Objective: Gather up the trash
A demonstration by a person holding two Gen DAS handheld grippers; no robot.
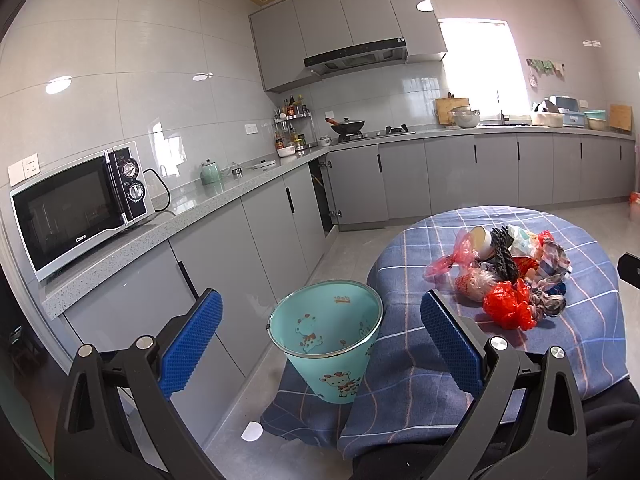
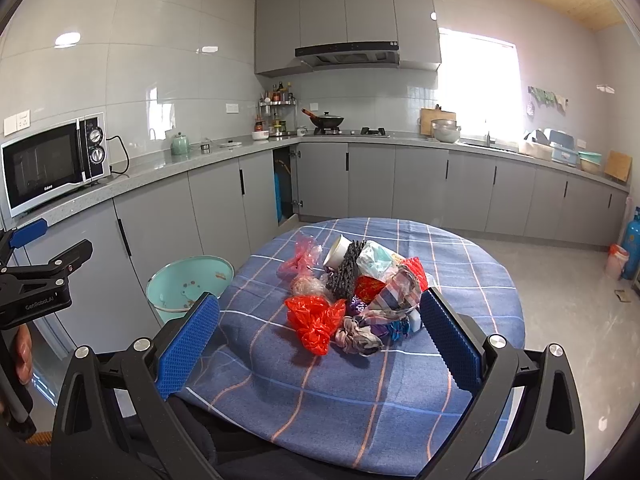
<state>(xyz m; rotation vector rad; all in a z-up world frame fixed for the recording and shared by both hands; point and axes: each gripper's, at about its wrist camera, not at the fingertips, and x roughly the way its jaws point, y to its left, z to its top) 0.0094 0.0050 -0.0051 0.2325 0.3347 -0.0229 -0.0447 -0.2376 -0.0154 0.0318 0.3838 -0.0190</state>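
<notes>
The bin's (image 1: pixel 326 344) giraffe-printed outside is seen only from the left gripper (image 1: pixel 320 320), spread wide before it; the trash pile (image 2: pixel 352 292) lies ahead of the right gripper (image 2: pixel 320 320), likewise wide and empty.

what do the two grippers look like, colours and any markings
Both grippers, left gripper and right gripper, have black angular plastic frames with silver round bolts and two fingers faced with blue dimpled pads. In the right wrist view the left gripper's side shows white "GenRobot.AI" lettering. No cables show.
</notes>
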